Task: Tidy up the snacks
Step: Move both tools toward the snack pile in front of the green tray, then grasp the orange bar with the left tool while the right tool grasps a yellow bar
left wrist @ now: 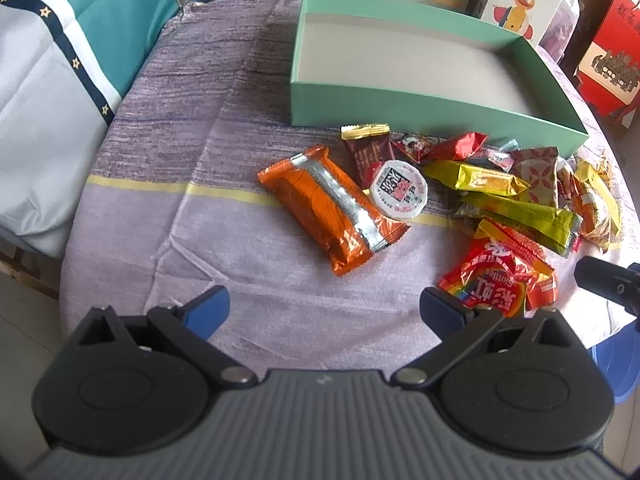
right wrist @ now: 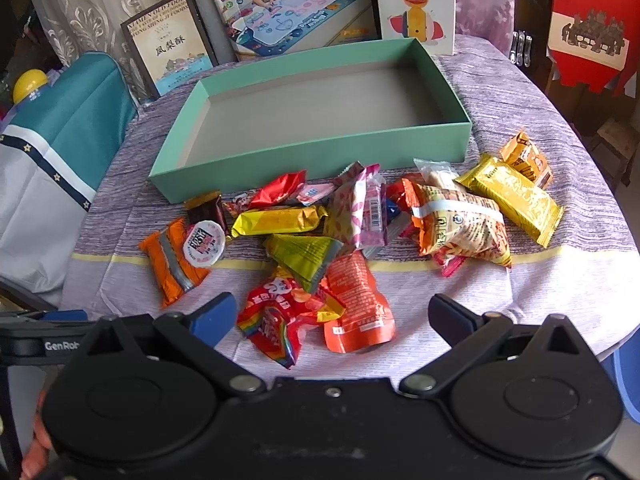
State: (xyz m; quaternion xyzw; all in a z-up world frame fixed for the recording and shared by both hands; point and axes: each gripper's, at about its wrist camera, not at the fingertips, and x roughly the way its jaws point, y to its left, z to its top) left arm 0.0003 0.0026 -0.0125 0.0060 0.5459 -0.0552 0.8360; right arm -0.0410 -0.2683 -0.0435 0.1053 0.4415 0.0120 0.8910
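On the table (right wrist: 560, 280), under its purple cloth, nothing has yet gone into the green box (right wrist: 304, 152): its grey floor shows bare in both views, so I judge the sorting has not begun and every snack is left to move.

Going left to right in the right wrist view, the pile starts with an orange packet (right wrist: 174, 266) with a silver stripe, a small round white cup (right wrist: 204, 246) leaning on it and a dark brown bar (right wrist: 206, 208) just behind. Next come a yellow bar (right wrist: 280, 220), a green-yellow pouch (right wrist: 304, 254), a rainbow candy bag (right wrist: 280, 320) and an orange-red pouch (right wrist: 356, 304) nearest the camera, then a pink patterned wrapper (right wrist: 360, 212). Further right lie a large printed orange bag (right wrist: 464, 224), a yellow packet (right wrist: 516, 198) and a small orange carton (right wrist: 528, 158). All sit in a loose heap just in front of the box, many overlapping.

The left tool (left wrist: 324, 312) hangs wide apart and empty, short of the orange packet (left wrist: 336, 208). The right tool (right wrist: 332, 316) is also spread wide, holding nothing, above the rainbow bag and orange-red pouch.
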